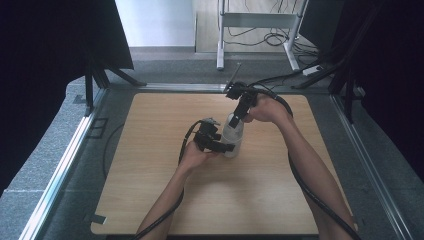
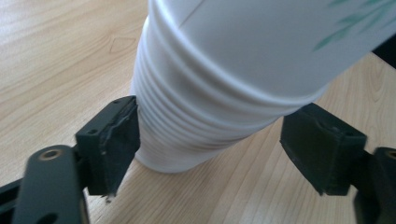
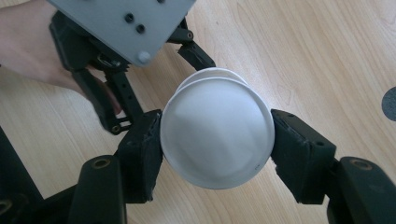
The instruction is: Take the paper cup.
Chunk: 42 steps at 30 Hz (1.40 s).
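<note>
Both my forearms in from bottom edge. Left gripper (image 1: pixel 226 147) held level, pads (image 2: pixel 112 140) apart w/ a gap on one side (not clamping). Right gripper (image 1: pixel 235 120) points down from above, jaws pinched in tight; hands near each other.

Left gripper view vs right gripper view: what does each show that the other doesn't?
Left gripper view: the ribbed stacked rims low on the cup stack, a green print on its wall, and the left tongs with one pad touching and the other standing off.

Right gripper view: the top cup seen from above, with the right tongs clamped on its rim, the left tongs beyond it.

Both: white cups, wooden table.
</note>
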Motion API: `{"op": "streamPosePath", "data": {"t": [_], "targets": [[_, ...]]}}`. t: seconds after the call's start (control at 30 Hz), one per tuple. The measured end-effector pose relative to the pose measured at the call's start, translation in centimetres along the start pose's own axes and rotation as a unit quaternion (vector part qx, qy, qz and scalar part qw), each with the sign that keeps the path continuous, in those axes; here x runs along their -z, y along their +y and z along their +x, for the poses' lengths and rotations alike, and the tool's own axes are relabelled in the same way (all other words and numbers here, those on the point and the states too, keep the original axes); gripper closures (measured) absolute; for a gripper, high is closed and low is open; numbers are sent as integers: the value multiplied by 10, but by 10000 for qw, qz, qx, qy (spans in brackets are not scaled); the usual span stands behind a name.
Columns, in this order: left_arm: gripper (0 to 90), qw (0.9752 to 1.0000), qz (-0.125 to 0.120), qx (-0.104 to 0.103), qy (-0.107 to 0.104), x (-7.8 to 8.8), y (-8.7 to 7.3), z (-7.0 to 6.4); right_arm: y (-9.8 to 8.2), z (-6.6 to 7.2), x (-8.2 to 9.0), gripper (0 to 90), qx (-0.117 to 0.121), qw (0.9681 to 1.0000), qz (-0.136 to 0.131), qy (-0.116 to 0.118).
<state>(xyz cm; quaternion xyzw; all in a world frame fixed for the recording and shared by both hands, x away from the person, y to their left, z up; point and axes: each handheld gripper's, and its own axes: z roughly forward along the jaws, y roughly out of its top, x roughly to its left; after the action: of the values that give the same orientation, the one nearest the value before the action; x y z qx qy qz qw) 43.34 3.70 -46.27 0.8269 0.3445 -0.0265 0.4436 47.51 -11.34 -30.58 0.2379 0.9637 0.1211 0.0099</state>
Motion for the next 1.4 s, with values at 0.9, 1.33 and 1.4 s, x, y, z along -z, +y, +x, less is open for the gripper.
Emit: {"op": "streamPosePath", "data": {"t": [0.9, 1.33, 1.4], "targets": [[224, 9992, 97, 380, -2, 1, -1, 9, 2, 0, 11, 380, -99, 9999, -41, 56], [160, 9999, 110, 17, 115, 0, 2, 0, 0, 1, 29, 378, -56, 9996, -269, 4], [148, 9995, 131, -97, 271, 1, 4, -4, -1, 2, 35, 378, -81, 9994, -331, -36]]}}
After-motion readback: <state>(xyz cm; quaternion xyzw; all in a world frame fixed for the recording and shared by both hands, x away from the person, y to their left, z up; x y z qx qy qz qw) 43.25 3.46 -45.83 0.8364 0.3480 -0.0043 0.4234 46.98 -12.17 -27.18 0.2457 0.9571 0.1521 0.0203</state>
